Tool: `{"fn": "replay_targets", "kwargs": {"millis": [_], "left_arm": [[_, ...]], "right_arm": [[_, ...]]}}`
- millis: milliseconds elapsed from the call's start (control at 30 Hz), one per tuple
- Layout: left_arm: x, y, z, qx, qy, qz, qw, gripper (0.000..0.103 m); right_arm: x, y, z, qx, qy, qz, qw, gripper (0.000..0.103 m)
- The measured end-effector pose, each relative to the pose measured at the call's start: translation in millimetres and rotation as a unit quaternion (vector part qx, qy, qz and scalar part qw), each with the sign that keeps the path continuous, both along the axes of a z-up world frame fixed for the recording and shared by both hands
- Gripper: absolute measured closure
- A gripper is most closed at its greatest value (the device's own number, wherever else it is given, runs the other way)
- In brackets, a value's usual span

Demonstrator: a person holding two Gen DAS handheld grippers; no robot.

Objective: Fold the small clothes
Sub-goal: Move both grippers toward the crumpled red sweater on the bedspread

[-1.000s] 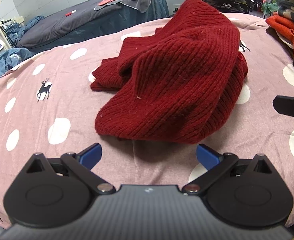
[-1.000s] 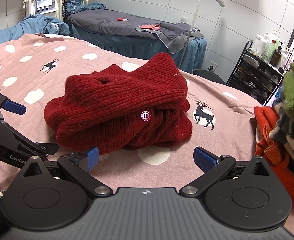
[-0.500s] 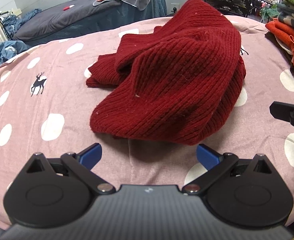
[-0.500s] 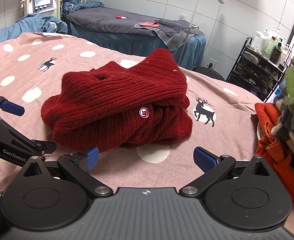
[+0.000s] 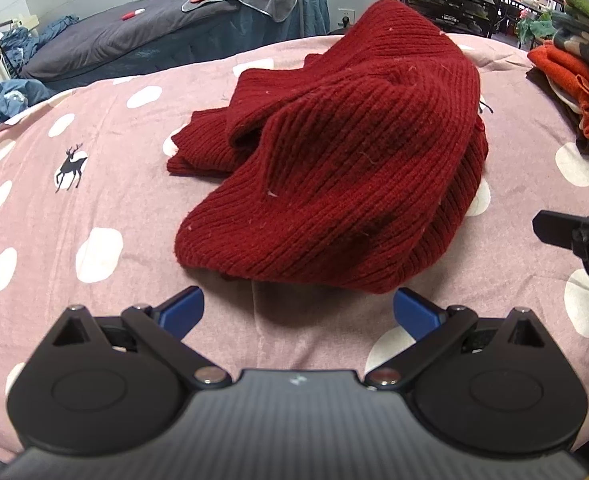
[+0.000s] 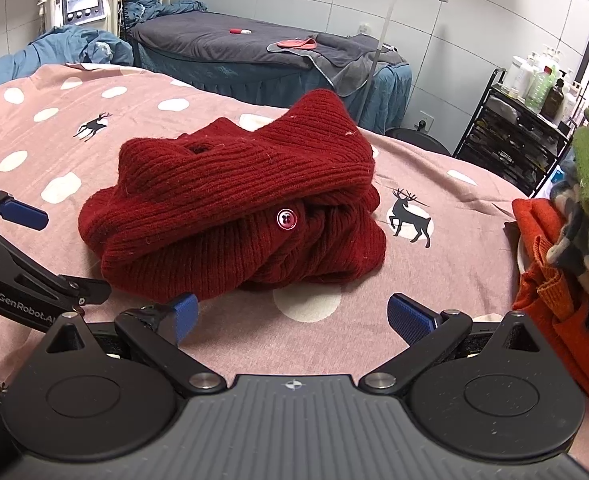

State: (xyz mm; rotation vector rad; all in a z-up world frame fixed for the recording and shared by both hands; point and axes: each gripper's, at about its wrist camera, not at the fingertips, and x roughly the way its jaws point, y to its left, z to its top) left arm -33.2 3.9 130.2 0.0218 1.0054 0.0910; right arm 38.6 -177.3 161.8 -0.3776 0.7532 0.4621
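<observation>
A dark red ribbed knit garment [image 5: 334,168] lies crumpled in a heap on the pink spotted bedsheet [image 5: 74,208]. It also shows in the right wrist view [image 6: 238,216], with a red button [image 6: 286,218] on its near side. My left gripper [image 5: 298,310] is open and empty, just short of the heap's near edge. My right gripper [image 6: 292,318] is open and empty, close to the heap's front. The right gripper's fingers [image 5: 558,232] show at the right edge of the left wrist view; the left gripper's fingers [image 6: 22,216] show at the left of the right wrist view.
A pile of other clothes, orange and green [image 6: 566,248], sits at the right edge of the bed, also in the left wrist view [image 5: 574,68]. A dark treatment bed [image 6: 254,52], a black shelf cart with bottles [image 6: 522,128] and a lamp pole [image 6: 386,36] stand behind.
Both grippers have shifted slightly, and the red garment now sits a bit nearer and more central in each view. Both stay open and empty.
</observation>
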Motion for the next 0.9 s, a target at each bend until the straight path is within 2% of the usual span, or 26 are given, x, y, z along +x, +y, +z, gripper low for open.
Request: {"fn": "replay_targets", "kwargs": {"millis": [367, 567, 800, 900], "left_arm": [[1, 3, -6, -0.013, 0.004, -0.006, 0.9999, 0.000], [3, 5, -10, -0.026, -0.004, -0.029, 0.9992, 0.000], [2, 12, -11, -0.068, -0.016, -0.041, 0.9967, 0.000], [1, 9, -9, -0.060, -0.024, -0.053, 0.9965, 0.000]], "right_arm": [[2, -2, -4, 0.000, 0.004, -0.004, 1.000, 0.000], [3, -4, -4, 0.009, -0.003, -0.007, 1.000, 0.000], [4, -4, -7, 0.008, 0.002, -0.007, 1.000, 0.000], [4, -5, -8, 0.008, 0.002, -0.008, 1.000, 0.000]]}}
